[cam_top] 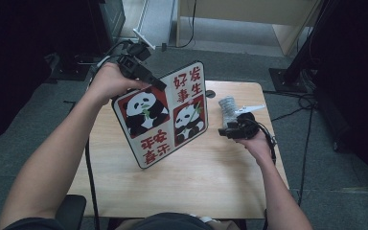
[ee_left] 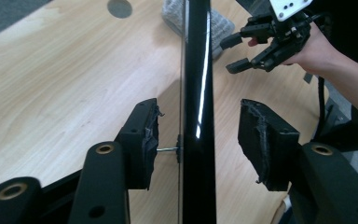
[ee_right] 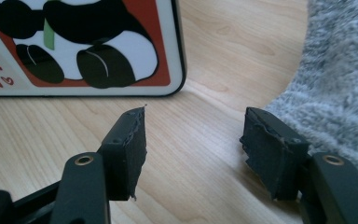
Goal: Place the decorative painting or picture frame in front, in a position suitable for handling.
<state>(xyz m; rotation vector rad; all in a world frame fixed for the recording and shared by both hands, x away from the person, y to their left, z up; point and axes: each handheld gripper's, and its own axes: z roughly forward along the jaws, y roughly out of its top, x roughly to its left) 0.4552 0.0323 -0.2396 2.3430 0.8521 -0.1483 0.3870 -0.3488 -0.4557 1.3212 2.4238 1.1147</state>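
A flat board (cam_top: 160, 115) printed with two pandas and red characters stands tilted on its lower edge on the wooden table (cam_top: 196, 182). My left gripper (cam_top: 155, 84) is at its upper left edge. In the left gripper view the board's black edge (ee_left: 196, 56) runs between the open jaws of my left gripper (ee_left: 198, 121), and both pads stand clear of it. My right gripper (cam_top: 225, 130) is open with nothing in it, low over the table between the board's corner (ee_right: 74, 46) and a grey fuzzy cloth (ee_right: 340, 79). The right gripper (ee_left: 235, 53) shows beyond the board.
The grey cloth (cam_top: 227, 108) lies at the table's far right, near a round hole (cam_top: 210, 94) in the tabletop. Grey carpet surrounds the table, with black stands and cables at the right and far left.
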